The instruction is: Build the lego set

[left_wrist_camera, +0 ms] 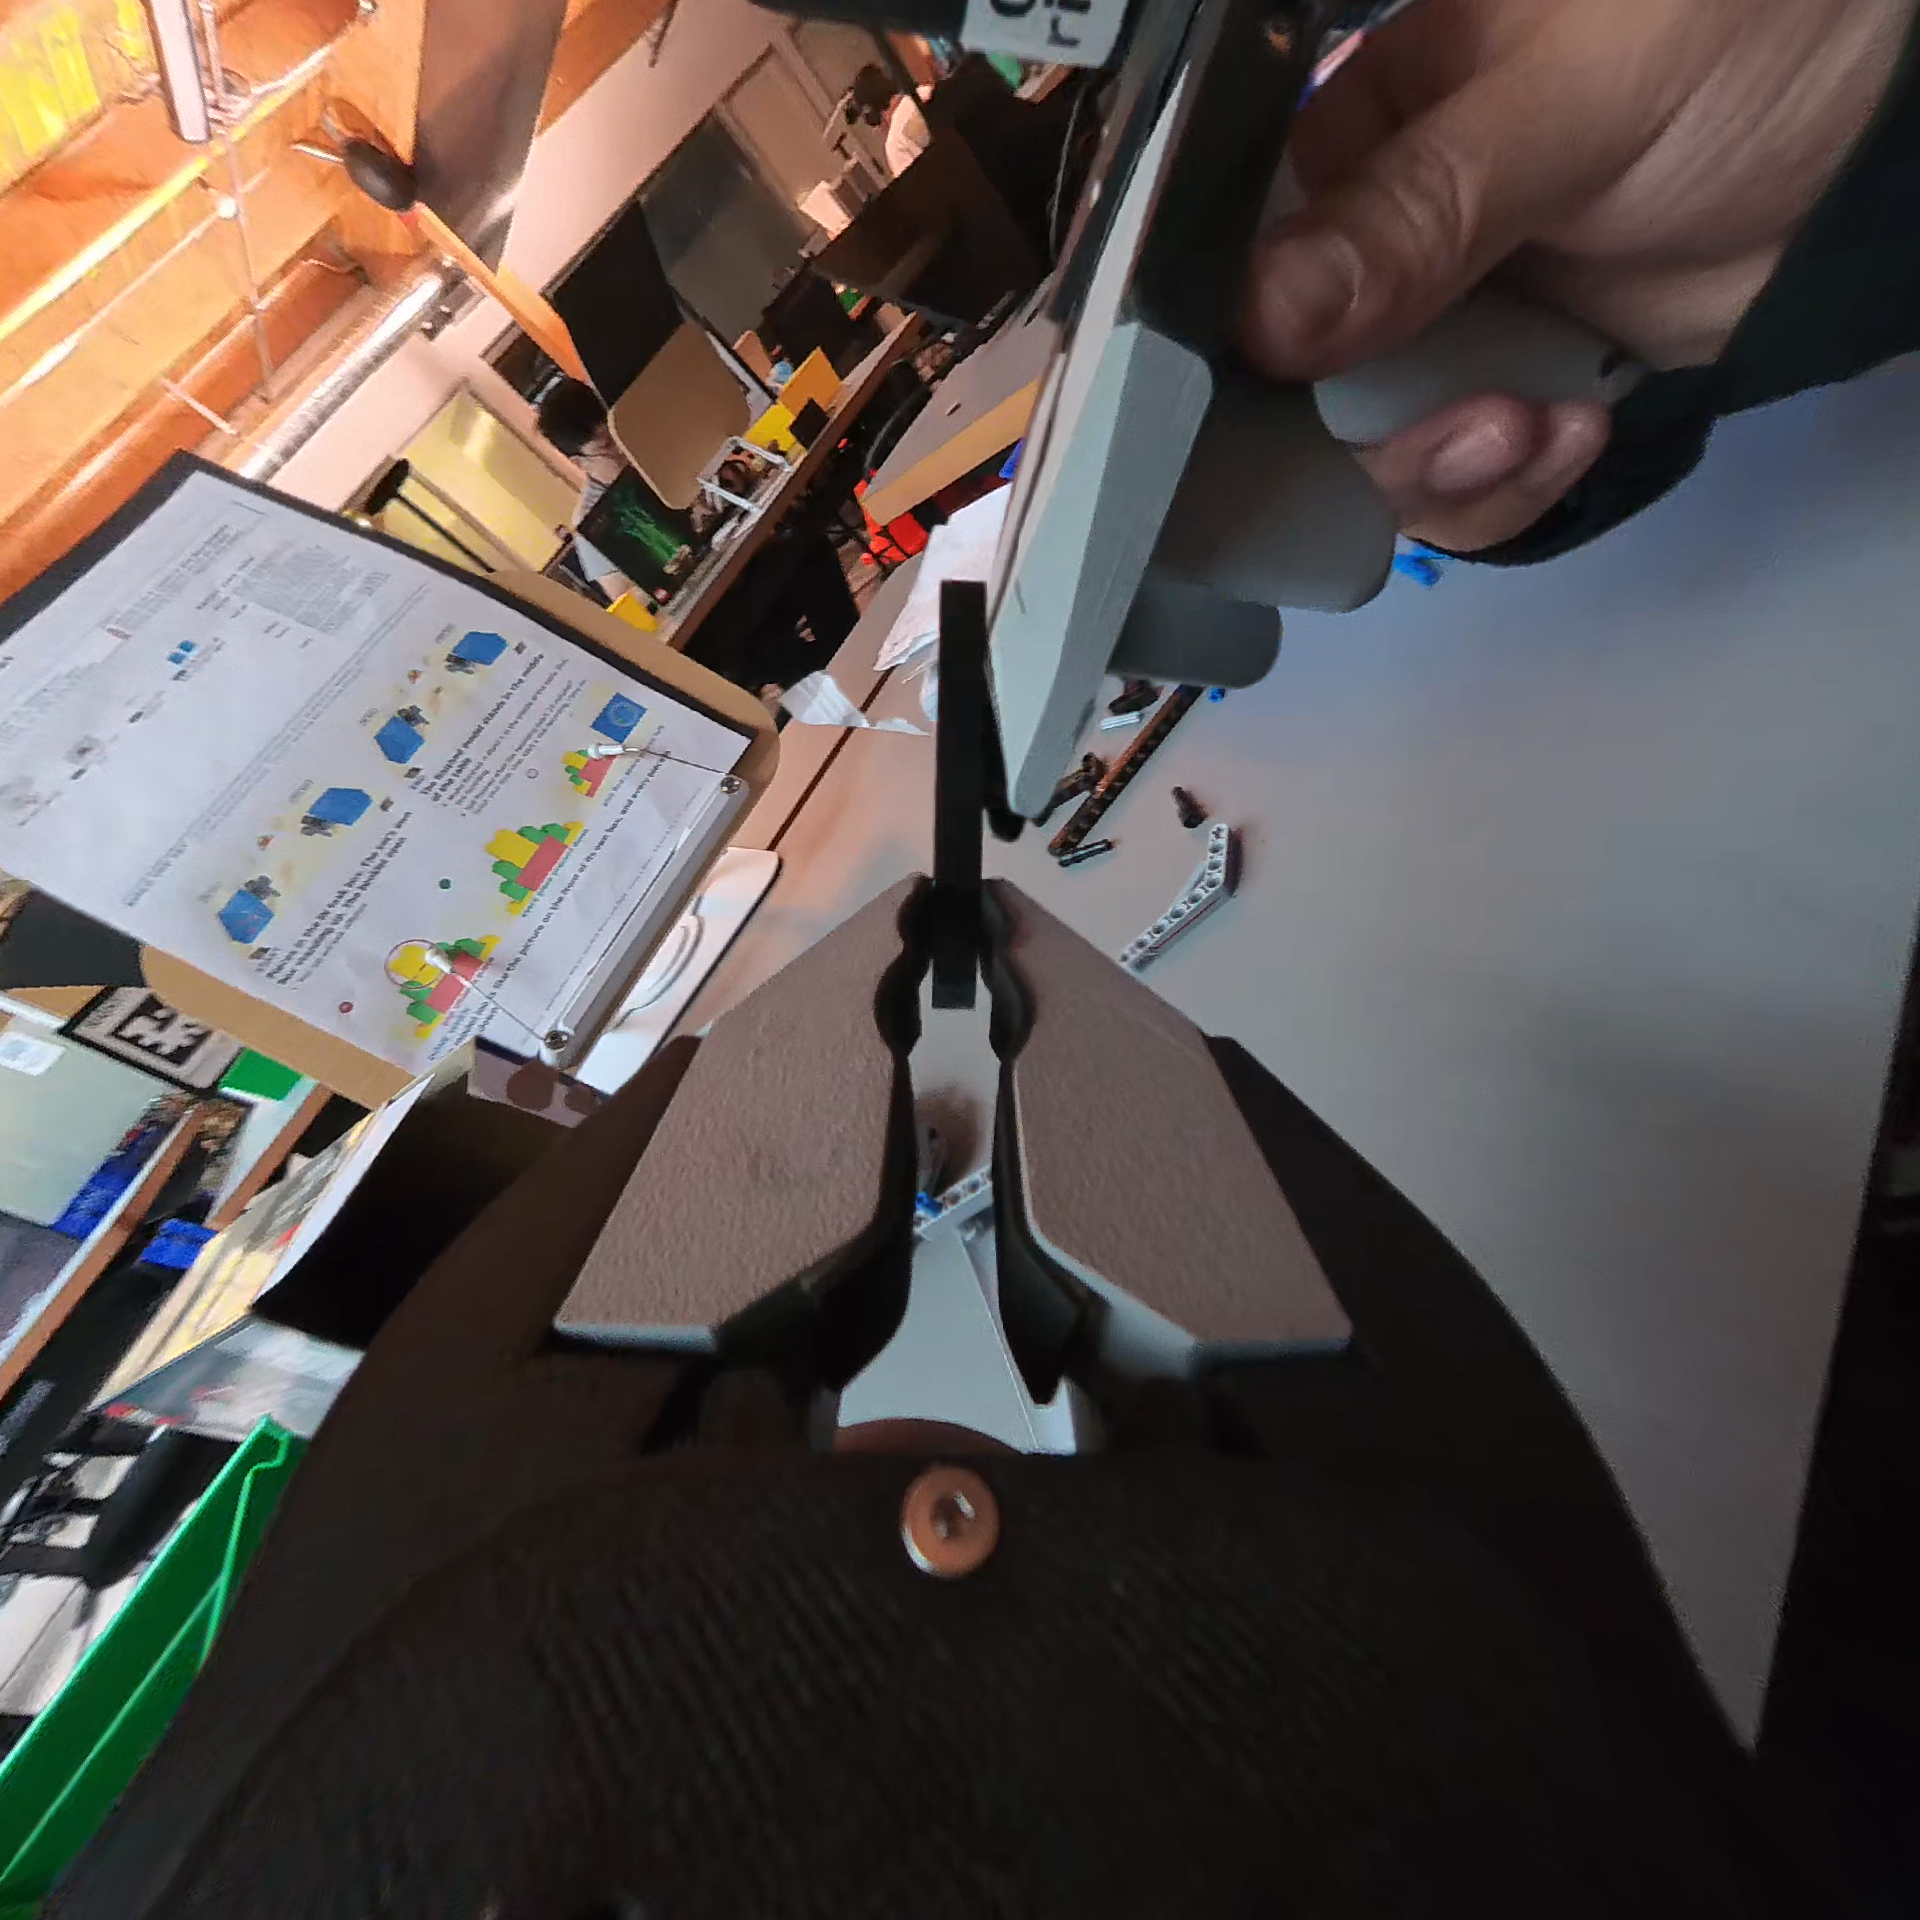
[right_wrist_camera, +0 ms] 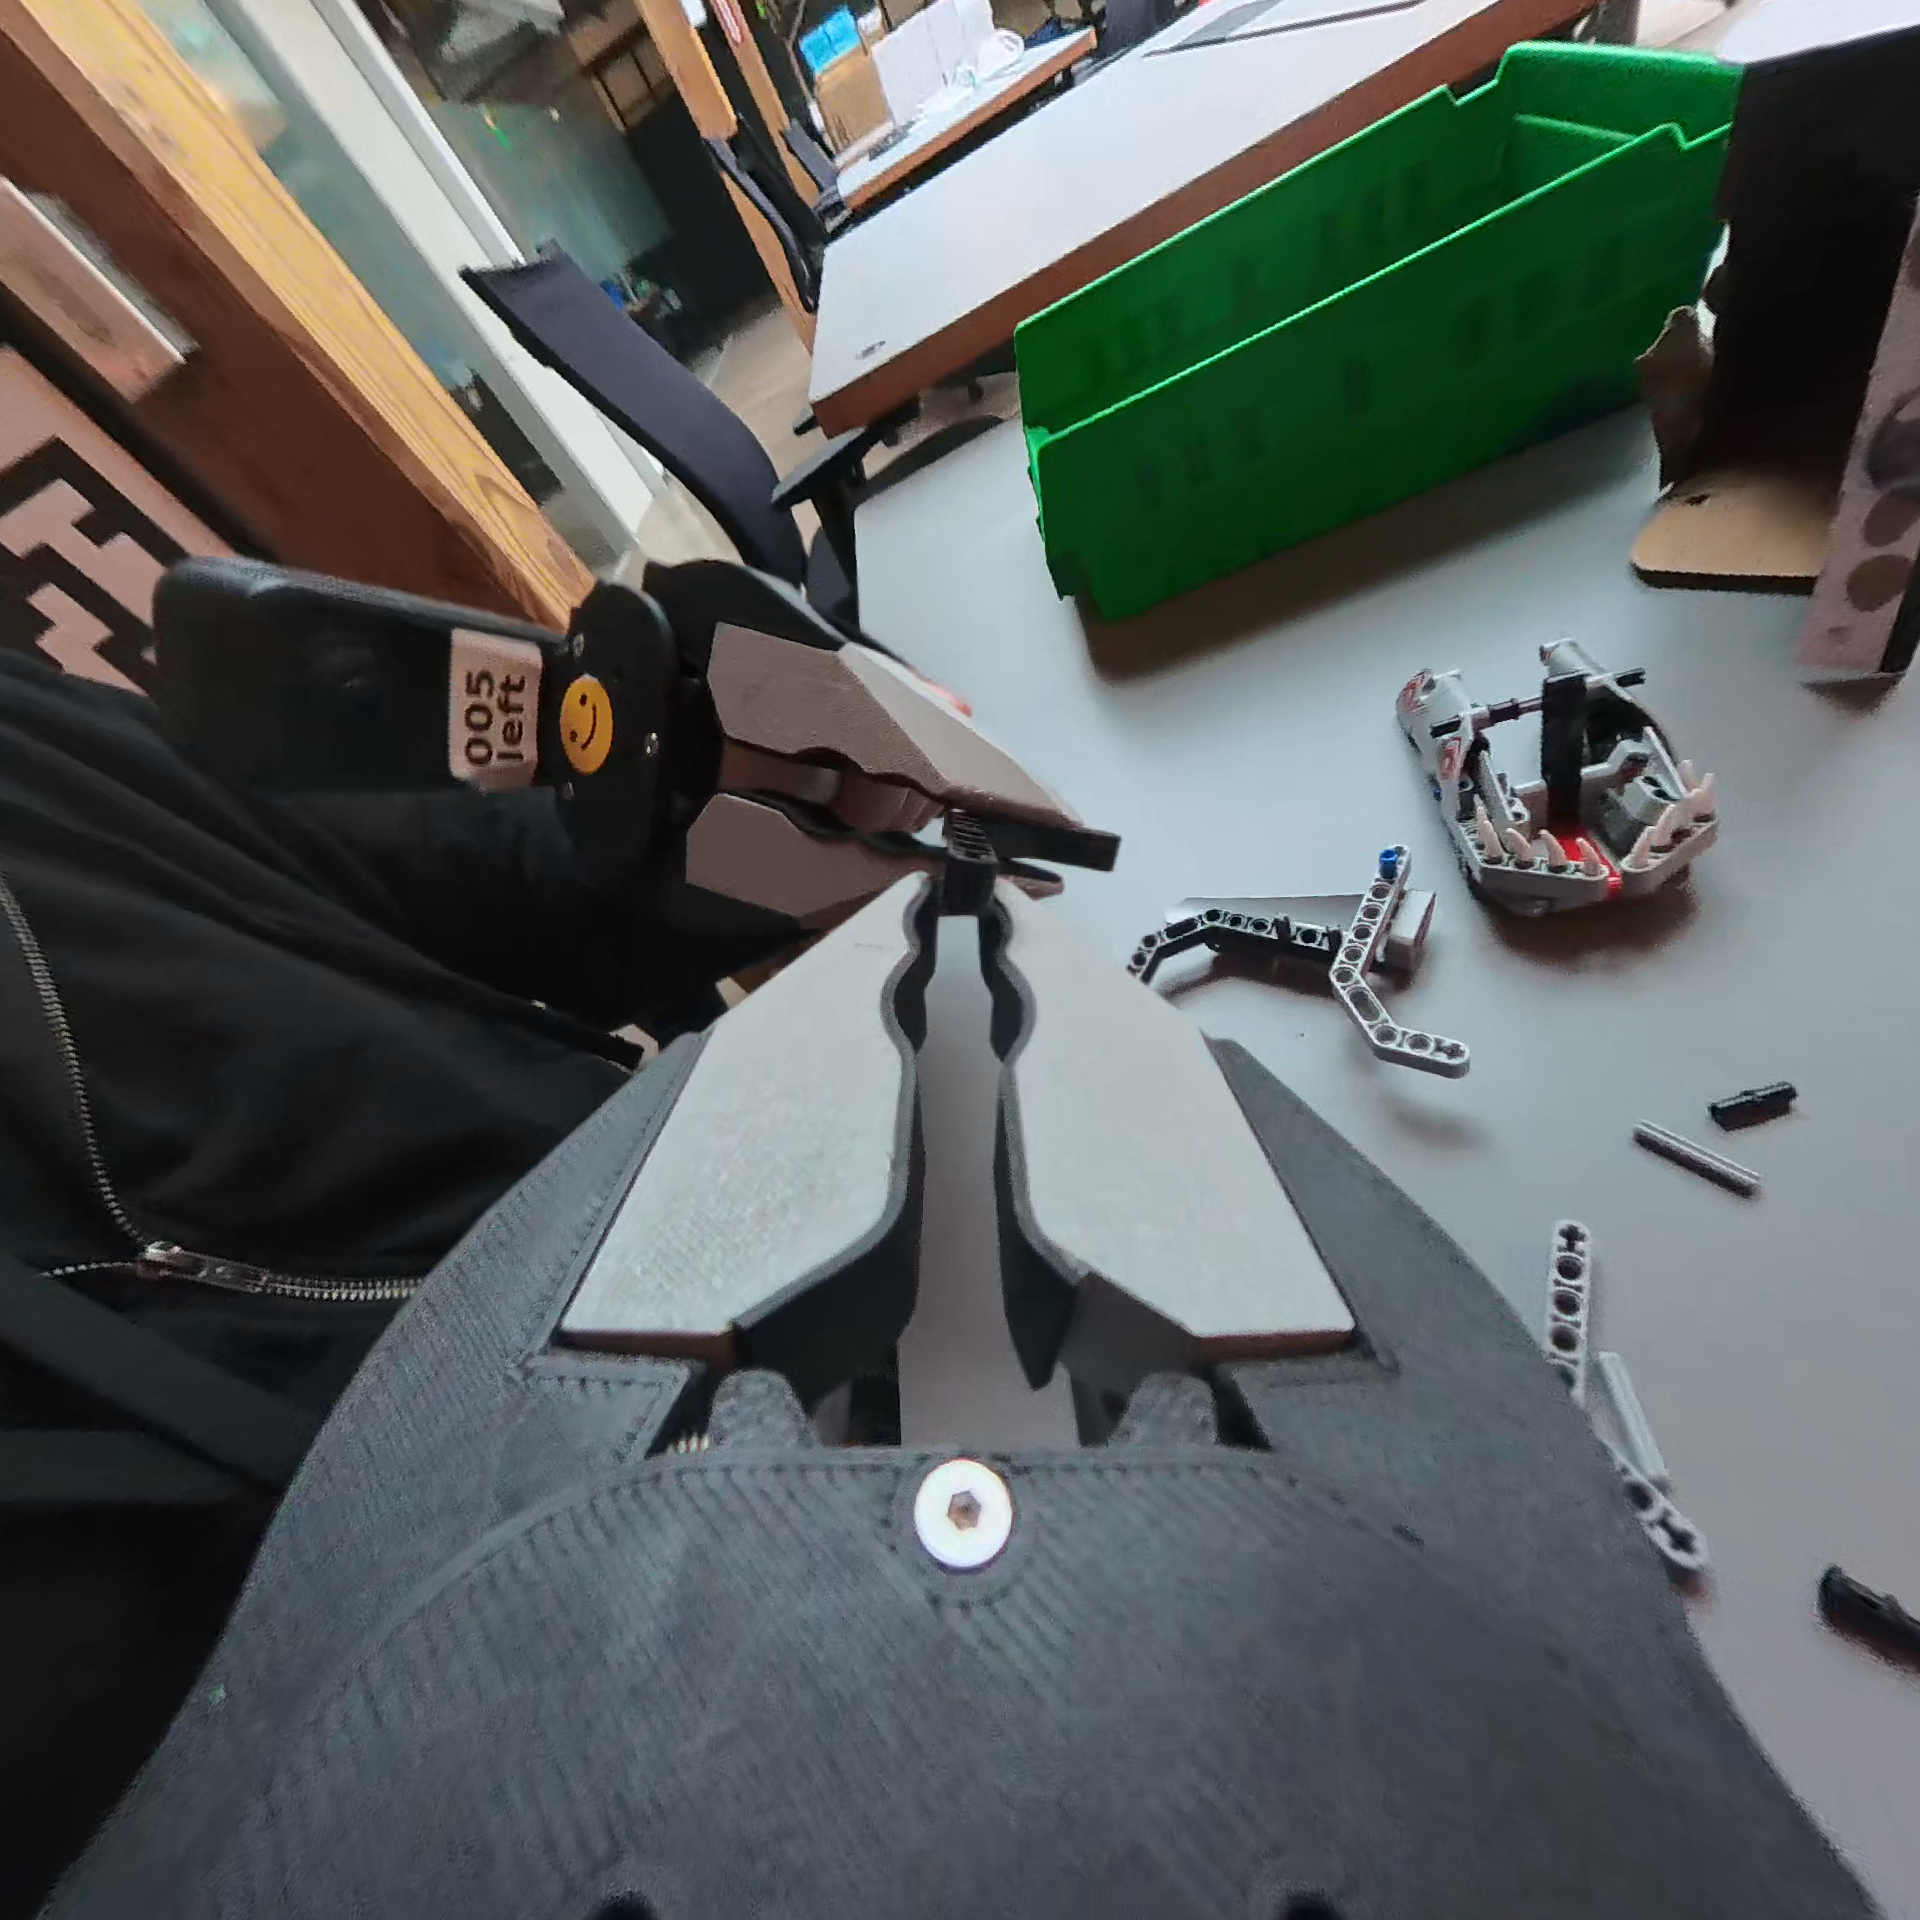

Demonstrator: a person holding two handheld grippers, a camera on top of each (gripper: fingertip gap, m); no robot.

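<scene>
My left gripper (left_wrist_camera: 956,935) is shut on a black beam (left_wrist_camera: 961,748), which sticks out past its tips above the table. It also shows in the right wrist view (right_wrist_camera: 1055,850), holding the beam (right_wrist_camera: 1091,850) level. My right gripper (right_wrist_camera: 961,906) is shut on a small black piece (right_wrist_camera: 961,883) and holds it against the beam's holed side. In the left wrist view the right gripper (left_wrist_camera: 1003,826), held by a hand (left_wrist_camera: 1558,260), meets the beam from the right. A part-built grey model with white teeth (right_wrist_camera: 1558,800) sits on the table.
A grey and black angled beam assembly (right_wrist_camera: 1351,956), a black pin (right_wrist_camera: 1751,1104), an axle (right_wrist_camera: 1694,1158) and grey beams (right_wrist_camera: 1569,1299) lie on the grey table (right_wrist_camera: 1247,727). A green bin (right_wrist_camera: 1351,332) and a cardboard box (right_wrist_camera: 1818,312) stand behind. An instruction sheet (left_wrist_camera: 364,769) stands at left. Only a small space, under 4 cm, lies between the two pairs of fingers.
</scene>
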